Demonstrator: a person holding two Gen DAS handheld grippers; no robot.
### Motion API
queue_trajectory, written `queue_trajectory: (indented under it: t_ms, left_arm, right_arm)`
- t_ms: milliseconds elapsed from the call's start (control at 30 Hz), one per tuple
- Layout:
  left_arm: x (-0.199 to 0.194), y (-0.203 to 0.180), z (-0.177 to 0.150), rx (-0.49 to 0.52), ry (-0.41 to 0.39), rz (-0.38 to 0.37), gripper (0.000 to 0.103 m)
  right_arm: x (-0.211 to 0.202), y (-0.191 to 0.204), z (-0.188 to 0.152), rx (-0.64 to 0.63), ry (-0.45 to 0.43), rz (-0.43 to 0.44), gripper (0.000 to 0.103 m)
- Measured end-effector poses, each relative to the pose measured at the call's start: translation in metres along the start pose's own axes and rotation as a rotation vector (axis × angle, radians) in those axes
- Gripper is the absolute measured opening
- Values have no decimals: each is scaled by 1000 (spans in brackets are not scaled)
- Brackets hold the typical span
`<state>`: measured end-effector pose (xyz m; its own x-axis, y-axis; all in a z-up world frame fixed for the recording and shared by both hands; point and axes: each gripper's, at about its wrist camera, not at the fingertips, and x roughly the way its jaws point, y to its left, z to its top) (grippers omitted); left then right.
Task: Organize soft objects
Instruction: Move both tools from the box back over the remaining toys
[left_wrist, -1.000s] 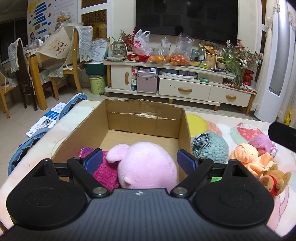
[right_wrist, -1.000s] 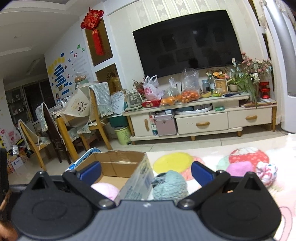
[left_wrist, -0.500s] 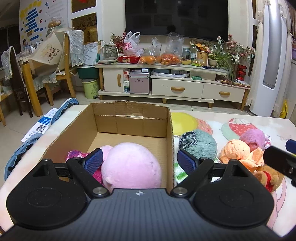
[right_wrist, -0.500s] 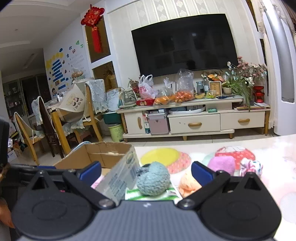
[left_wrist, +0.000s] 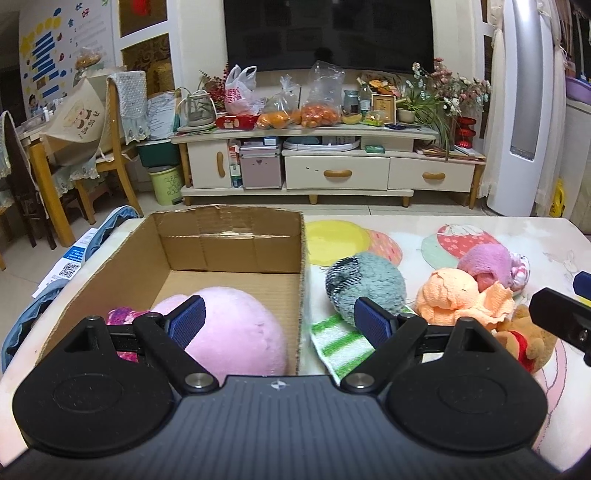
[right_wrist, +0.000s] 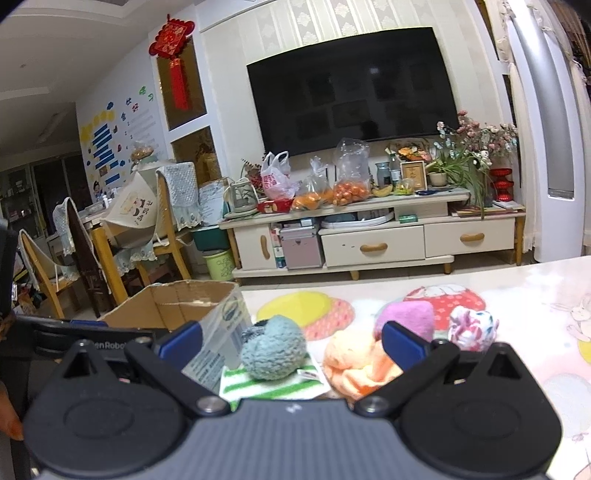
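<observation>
A cardboard box (left_wrist: 229, 240) stands on the table at left, holding a pink plush (left_wrist: 236, 332) and a magenta fuzzy item (left_wrist: 123, 317). My left gripper (left_wrist: 279, 323) hangs open above the box's right wall, holding nothing. Right of the box lie a grey-teal knitted ball (left_wrist: 369, 286) on a green-striped cloth (left_wrist: 340, 341), an orange cloth (left_wrist: 461, 295), a purple ball (left_wrist: 487, 264) and a brown bear (left_wrist: 528, 339). My right gripper (right_wrist: 291, 341) is open, low over the teal ball (right_wrist: 275, 349) and orange cloth (right_wrist: 354, 362). The box (right_wrist: 177, 306) is at its left.
A small patterned fabric ball (right_wrist: 471, 328) lies beside the purple ball (right_wrist: 406, 317). The table (right_wrist: 535, 295) has a printed cover. Beyond it stand a TV cabinet (left_wrist: 332, 173), chairs (left_wrist: 118, 147) and a tall white appliance (left_wrist: 524, 110). The right gripper's finger (left_wrist: 561, 321) shows at the left view's right edge.
My left gripper has pulled back and shifted right, away from the pink plush, which stays in the box. My right gripper has moved right and down towards the teal ball and orange cloth.
</observation>
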<state>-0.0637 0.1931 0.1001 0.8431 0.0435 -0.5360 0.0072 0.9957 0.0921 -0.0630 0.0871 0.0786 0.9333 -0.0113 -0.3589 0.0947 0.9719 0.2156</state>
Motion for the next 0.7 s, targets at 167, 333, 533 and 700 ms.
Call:
queue_trajectory:
  t_ms: [167, 333, 533, 700]
  left_arm:
    - [1, 0, -1, 24, -5, -15, 103]
    - [2, 4, -2, 40, -4, -37, 103]
    - [1, 8, -5, 60, 0, -53, 103]
    - [-1, 11, -7, 74, -2, -83, 103]
  right_arm:
    - [-5, -11, -4, 14, 5, -16, 103]
    - [-9, -25, -5, 25, 5, -24, 103]
    - [-13, -44, -12, 49, 24, -51, 103]
    - [-13, -59, -21, 33, 50, -103, 103]
